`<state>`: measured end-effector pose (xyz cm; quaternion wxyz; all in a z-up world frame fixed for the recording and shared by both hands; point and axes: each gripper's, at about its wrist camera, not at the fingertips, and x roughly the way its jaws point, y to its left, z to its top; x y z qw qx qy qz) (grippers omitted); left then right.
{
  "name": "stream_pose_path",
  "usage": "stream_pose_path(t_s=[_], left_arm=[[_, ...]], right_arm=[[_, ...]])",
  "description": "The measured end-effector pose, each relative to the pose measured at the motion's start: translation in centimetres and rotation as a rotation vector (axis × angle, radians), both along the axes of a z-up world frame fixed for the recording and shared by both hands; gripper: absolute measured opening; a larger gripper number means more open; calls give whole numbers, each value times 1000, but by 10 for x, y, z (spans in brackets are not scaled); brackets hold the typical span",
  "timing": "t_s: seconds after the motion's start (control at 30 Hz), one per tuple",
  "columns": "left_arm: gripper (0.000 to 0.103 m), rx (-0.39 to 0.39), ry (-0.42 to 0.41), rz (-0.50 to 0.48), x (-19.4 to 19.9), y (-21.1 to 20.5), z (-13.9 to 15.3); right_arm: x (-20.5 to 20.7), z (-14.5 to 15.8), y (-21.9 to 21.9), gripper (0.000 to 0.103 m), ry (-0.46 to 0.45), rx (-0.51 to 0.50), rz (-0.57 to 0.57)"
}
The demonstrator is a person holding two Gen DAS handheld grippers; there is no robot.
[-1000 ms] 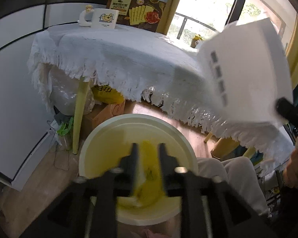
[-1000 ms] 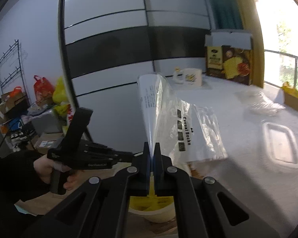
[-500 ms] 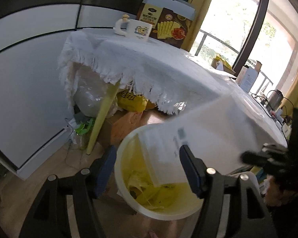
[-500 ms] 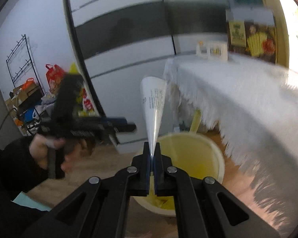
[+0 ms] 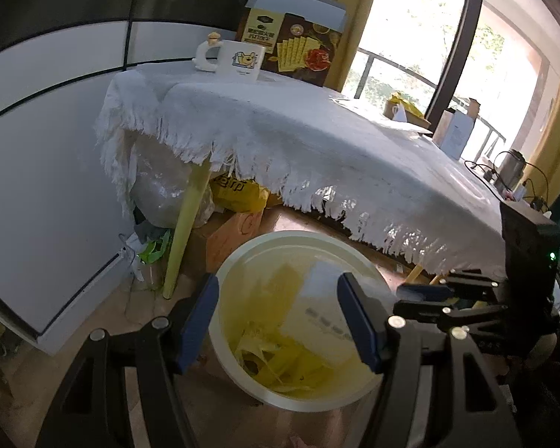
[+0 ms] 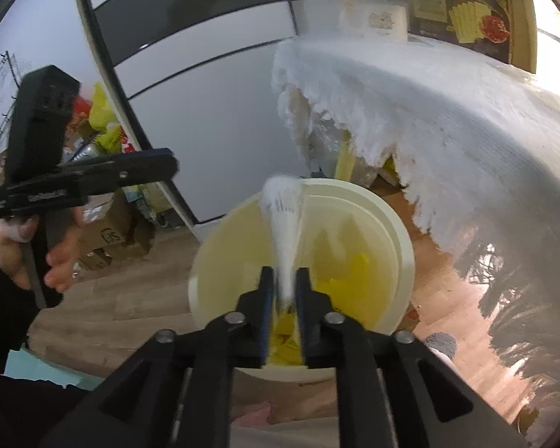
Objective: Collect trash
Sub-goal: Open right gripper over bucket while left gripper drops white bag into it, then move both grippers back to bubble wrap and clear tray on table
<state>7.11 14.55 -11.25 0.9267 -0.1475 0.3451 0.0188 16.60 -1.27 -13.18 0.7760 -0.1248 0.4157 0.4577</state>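
Right gripper (image 6: 283, 291) just parting, blurred plastic bag (image 6: 284, 220) between pads over cream bin (image 6: 399, 239); contact unclear. Left gripper (image 5: 278, 321) spread, empty.

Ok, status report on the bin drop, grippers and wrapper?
Left gripper open, empty. Right gripper just opening, plastic wrapper loose between them, over yellow bin. Nothing blocking.

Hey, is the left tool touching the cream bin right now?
Apart. The right wrist view shows the left tool well left of the bin, wall and floor between them. Its jaws have just been opening, nothing between them.
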Motion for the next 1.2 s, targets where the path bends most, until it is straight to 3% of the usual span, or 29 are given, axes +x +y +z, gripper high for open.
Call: stream_pose_path(t_s=[0.07, 0.17, 0.73, 1.2], left_arm=[[66, 7, 7, -4, 0, -3, 0], [66, 8, 12, -2, 1, -4, 1], [66, 57, 0, -61, 13, -45, 23], [66, 110, -36, -154, 54, -91, 49]], right_arm=[[1, 1, -3, 30, 6, 4, -3], [2, 4, -7, 34, -4, 7, -11], [-7, 49, -53, 38, -137, 19, -101], [-2, 97, -113, 47, -259, 84, -221]])
